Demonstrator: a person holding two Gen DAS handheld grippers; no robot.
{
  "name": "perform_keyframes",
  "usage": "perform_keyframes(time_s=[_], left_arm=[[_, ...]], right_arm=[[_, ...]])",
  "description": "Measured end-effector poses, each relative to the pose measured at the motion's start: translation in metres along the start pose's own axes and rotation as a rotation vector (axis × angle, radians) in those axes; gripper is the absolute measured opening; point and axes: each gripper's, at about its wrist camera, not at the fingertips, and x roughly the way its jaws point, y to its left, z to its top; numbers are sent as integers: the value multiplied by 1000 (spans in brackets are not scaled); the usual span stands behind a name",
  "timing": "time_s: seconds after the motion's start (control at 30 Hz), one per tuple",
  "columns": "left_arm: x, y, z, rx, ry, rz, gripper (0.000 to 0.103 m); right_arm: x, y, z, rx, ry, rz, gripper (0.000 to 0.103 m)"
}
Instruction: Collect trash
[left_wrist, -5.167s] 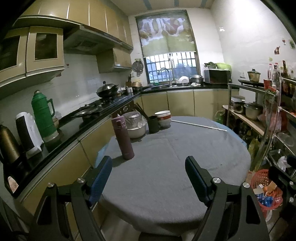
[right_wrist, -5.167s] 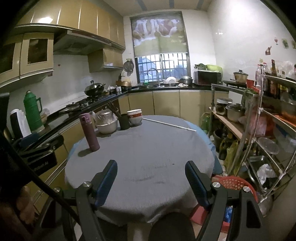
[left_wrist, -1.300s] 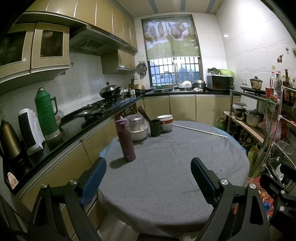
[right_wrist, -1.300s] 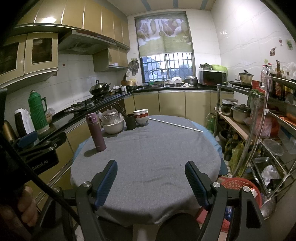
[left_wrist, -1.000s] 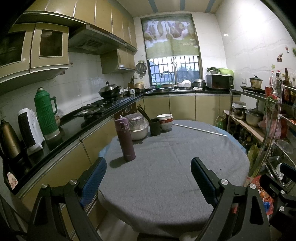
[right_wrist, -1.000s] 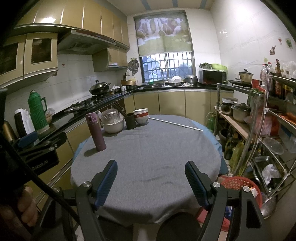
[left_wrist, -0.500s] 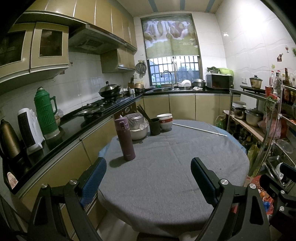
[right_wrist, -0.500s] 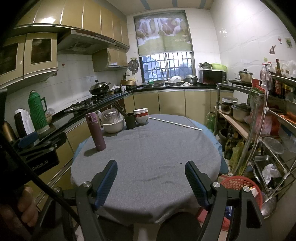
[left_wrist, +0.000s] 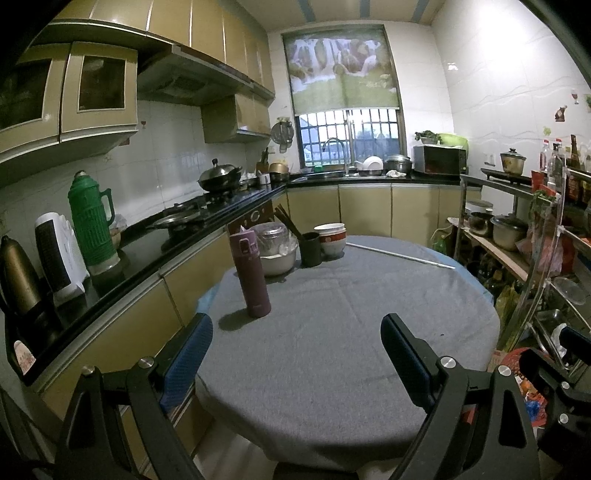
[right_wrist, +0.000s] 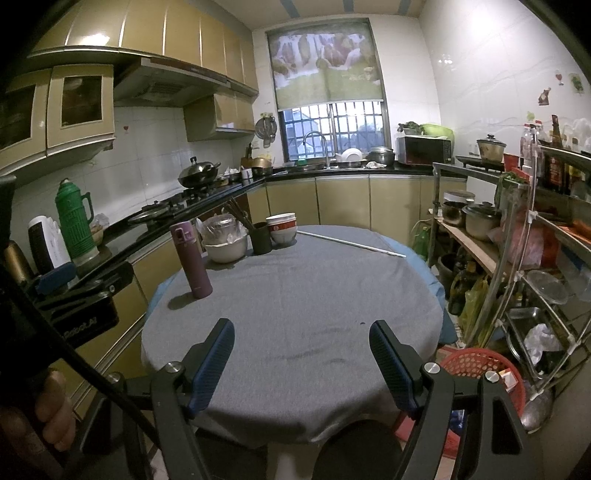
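A round table under a grey cloth (left_wrist: 332, 332) (right_wrist: 314, 314) fills the middle of both views. My left gripper (left_wrist: 295, 354) is open and empty above the table's near edge. My right gripper (right_wrist: 301, 362) is open and empty above the near edge too. A red mesh basket (right_wrist: 484, 373) with scraps in it stands on the floor at the table's right; part of it shows in the left wrist view (left_wrist: 517, 373). No loose trash shows on the cloth.
A purple flask (left_wrist: 251, 273), a covered white bowl (left_wrist: 277, 254), a dark cup with chopsticks (left_wrist: 310, 249), stacked bowls (left_wrist: 330, 238) and a thin white rod (left_wrist: 402, 256) sit at the table's far side. Counter at left, metal shelves (right_wrist: 535, 277) at right.
Over the last second nothing has visibly moved. Since five seconds ago both grippers have pulled back a little from the table.
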Motion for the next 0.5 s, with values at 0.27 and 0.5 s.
perform_keyframes(time_s=[0.27,0.5], left_arm=[[3,-1,-1,-5,8,5,92],[5,0,0,-5,7,7,92]], right_arm=[[1,0,-3,1,1,1,79],[1,0,-2,0,1,1,79]])
